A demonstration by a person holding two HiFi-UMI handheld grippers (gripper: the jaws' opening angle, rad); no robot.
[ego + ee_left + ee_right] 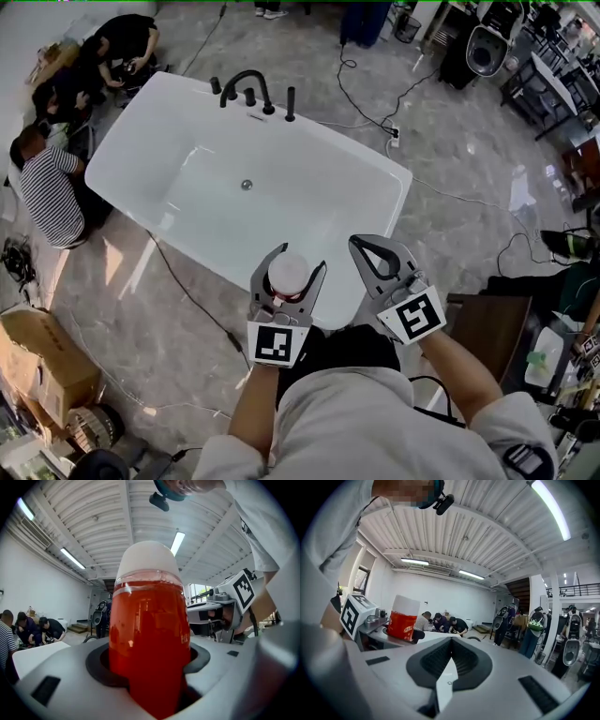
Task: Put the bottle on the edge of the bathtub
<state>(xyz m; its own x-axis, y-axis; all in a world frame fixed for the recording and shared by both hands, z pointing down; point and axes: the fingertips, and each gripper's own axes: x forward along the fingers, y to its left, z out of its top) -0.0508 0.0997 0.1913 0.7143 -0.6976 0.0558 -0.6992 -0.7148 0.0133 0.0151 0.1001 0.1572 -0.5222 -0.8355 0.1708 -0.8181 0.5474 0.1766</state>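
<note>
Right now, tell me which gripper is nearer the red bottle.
Left. The left gripper is shut on the bottle, upright between its jaws. The right gripper, shut and empty, sits to the bottle's right, not touching it.

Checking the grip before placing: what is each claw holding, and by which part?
Left claw grips the red bottle around its body, below the white cap. Right claw is shut, empty.

My left gripper [298,259] and right gripper [362,245]: smooth matt grey plastic; my pads [433,660] are black, ribbed and rubbery. The bottle [150,639]: clear glossy plastic, red within; its cap [147,559] is matt white. The bathtub [187,141]: smooth glossy white. The faucet [246,86]: matt black metal. The floor [450,141]: polished grey stone. The box [37,361]: dull brown cardboard.
</note>
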